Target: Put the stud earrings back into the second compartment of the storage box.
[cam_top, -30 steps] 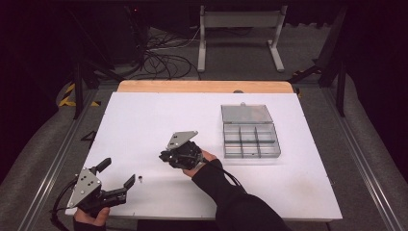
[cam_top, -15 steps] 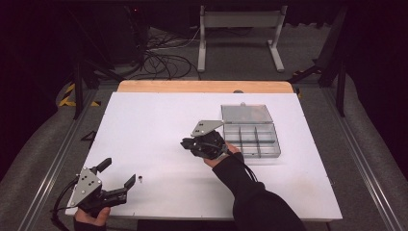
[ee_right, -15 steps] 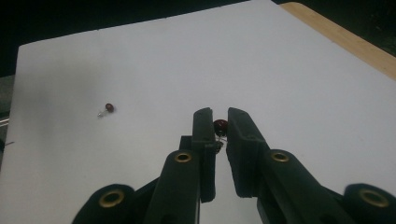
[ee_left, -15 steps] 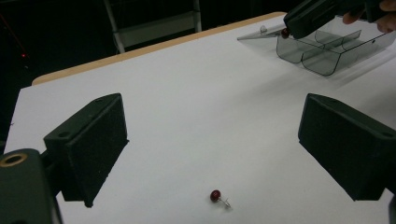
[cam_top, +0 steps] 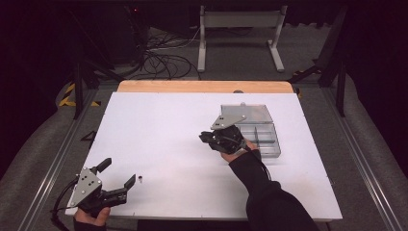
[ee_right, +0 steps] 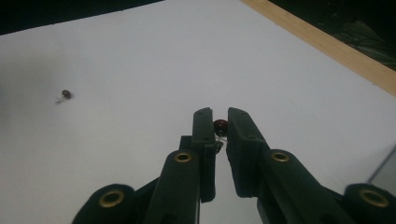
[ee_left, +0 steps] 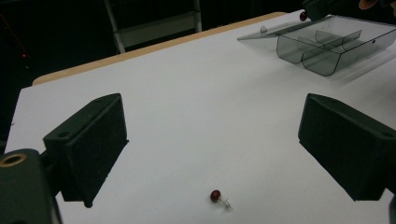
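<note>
White tabletop [cam_top: 163,144] fills the scene, edged by a wooden strip at its far side, with dark floor and cables beyond.

Your right gripper [cam_top: 207,138] sits just right of the table's centre, its tip pointing toward 9 o'clock. Its jaws are pressed together on a small red-headed pin [ee_right: 220,126], pinched between the very tips, as the right gripper view shows. Immediately at 3 o'clock from that gripper lies a clear plastic compartment box [cam_top: 269,139], lid open and lying flat behind it at 12 o'clock; the gripper's grey plate overlaps the box's near-left corner in the high view.

Your left gripper [cam_top: 118,180] rests at the table's near-left corner, about 7 o'clock from the centre, jaws spread wide apart and holding nothing. A second red-headed pin [cam_top: 140,179] lies loose on the white surface just beyond the open jaws, at 3 o'clock from their tips in the high view. In the left gripper view this pin [ee_left: 216,196] lies between the two black pads, touching neither, with the compartment box [ee_left: 327,46] far off at 1 o'clock.
</note>
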Demonstrator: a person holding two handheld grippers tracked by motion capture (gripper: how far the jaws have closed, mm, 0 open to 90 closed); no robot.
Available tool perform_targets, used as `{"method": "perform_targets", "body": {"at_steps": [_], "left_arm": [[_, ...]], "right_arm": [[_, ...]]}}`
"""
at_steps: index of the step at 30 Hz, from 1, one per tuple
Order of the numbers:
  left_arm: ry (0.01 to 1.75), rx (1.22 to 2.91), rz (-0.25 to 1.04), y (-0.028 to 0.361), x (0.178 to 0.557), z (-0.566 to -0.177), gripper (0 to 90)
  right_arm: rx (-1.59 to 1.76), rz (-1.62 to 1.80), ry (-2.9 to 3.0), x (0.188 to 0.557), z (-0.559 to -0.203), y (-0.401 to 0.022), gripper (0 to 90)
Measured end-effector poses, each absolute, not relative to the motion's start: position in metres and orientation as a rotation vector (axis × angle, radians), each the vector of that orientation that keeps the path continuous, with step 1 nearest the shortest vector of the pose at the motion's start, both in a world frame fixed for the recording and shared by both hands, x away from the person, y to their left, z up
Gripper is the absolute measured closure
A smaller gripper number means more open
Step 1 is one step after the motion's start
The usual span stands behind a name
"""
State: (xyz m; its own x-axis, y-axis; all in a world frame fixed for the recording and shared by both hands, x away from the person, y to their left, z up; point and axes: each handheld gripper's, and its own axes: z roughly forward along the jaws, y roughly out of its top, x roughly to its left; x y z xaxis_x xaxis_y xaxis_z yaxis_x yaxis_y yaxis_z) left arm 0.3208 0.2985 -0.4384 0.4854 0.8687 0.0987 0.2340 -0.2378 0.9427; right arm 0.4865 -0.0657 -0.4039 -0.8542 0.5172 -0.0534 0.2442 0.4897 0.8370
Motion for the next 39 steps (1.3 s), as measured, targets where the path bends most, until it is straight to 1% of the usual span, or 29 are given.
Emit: {"method": "perform_targets", "body": {"at_steps": [12, 21, 31, 39], "left_arm": [[0.940, 1.744, 0.801, 0.298, 0.321, -0.439, 8.5], [0.941, 1.750, 0.801, 0.298, 0.321, -0.439, 8.4], [0.941, 1.752, 0.801, 0.298, 0.322, -0.439, 8.5], [0.941, 1.752, 0.802, 0.298, 0.322, -0.439, 8.4]], "right_arm": [[0.824, 1.236, 2.353, 0.504, -0.410, -0.123, 82.2], [0.961, 1.138, 2.326, 0.520, -0.422, -0.154, 82.2], [1.076, 1.044, 2.332, 0.536, -0.436, -0.169, 82.0], [1.116, 0.980, 2.347, 0.541, -0.444, -0.173, 81.8]]}}
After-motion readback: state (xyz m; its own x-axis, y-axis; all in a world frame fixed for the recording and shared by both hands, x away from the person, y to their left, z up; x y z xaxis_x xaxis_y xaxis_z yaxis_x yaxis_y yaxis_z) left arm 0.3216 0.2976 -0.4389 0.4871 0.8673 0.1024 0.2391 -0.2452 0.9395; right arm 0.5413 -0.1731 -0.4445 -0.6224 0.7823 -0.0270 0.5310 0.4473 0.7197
